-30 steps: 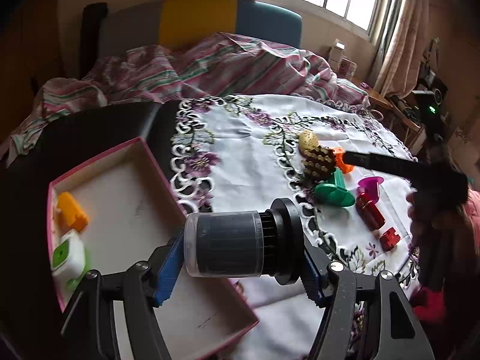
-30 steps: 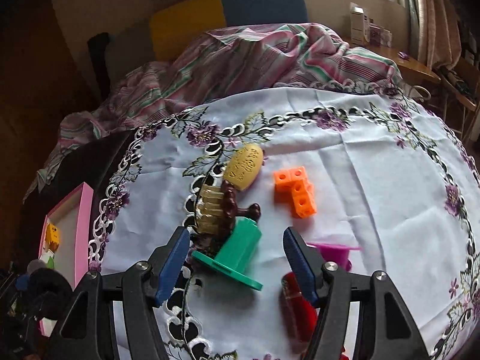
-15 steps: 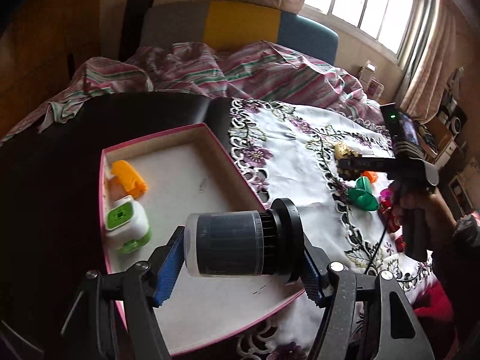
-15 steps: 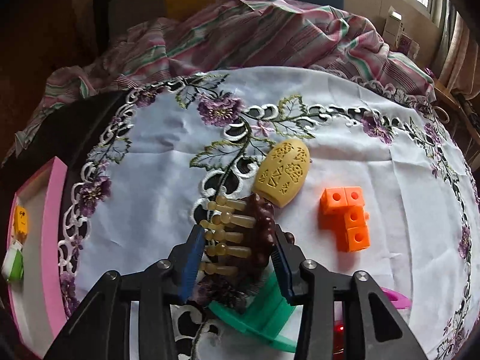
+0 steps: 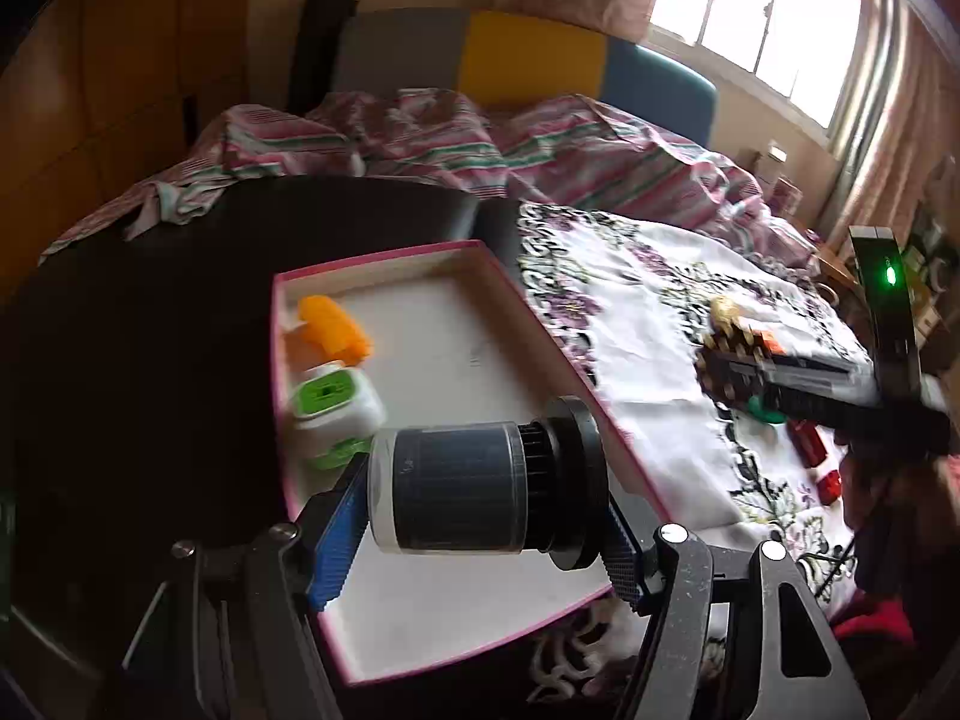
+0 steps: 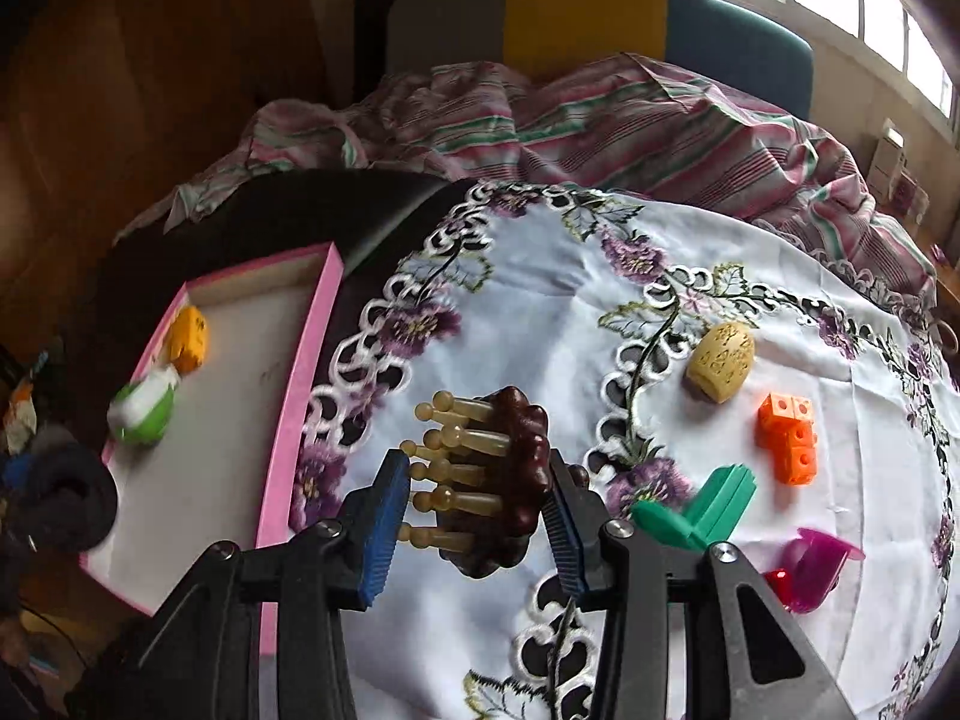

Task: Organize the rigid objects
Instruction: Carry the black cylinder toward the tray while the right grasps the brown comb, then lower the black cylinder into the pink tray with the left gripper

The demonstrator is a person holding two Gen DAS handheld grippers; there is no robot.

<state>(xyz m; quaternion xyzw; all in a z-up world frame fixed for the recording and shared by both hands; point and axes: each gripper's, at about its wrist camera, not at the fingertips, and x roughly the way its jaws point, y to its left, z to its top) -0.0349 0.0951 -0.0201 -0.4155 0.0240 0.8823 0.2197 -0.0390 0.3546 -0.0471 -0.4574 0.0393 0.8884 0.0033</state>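
Since one second ago, the right gripper (image 6: 474, 516) has closed its jaws on the brown massage brush with pale pegs (image 6: 489, 474) and carried it off the cloth toward the pink-rimmed box (image 6: 306, 396); earlier the jaws stood open above the green plastic piece (image 6: 696, 510) and the brush still lay on the embroidered tablecloth (image 6: 540, 312). Both pads now press on the brush, one on the peg side and one on the dark back. The left gripper (image 5: 474, 531) has swung over the box (image 5: 384, 258) and holds, between its two pads, a black cylinder with a clear cover (image 5: 480, 489), lying crosswise. I judge that the step in hand is to bring both things into the box, where an orange toy (image 5: 333, 327) and a green-and-white toy (image 5: 333, 408) already lie near the left wall. For the next move, I think the left gripper should go lower over the free white floor of the box and open there, away from the two toys. The right one must then cross the pink rim without knocking it and put the brush beside the cylinder. On the cloth remain a carved yellow oval piece (image 6: 720, 363), orange cubes (image 6: 786, 441), a purple piece (image 6: 819, 564) and something red (image 6: 777, 585).
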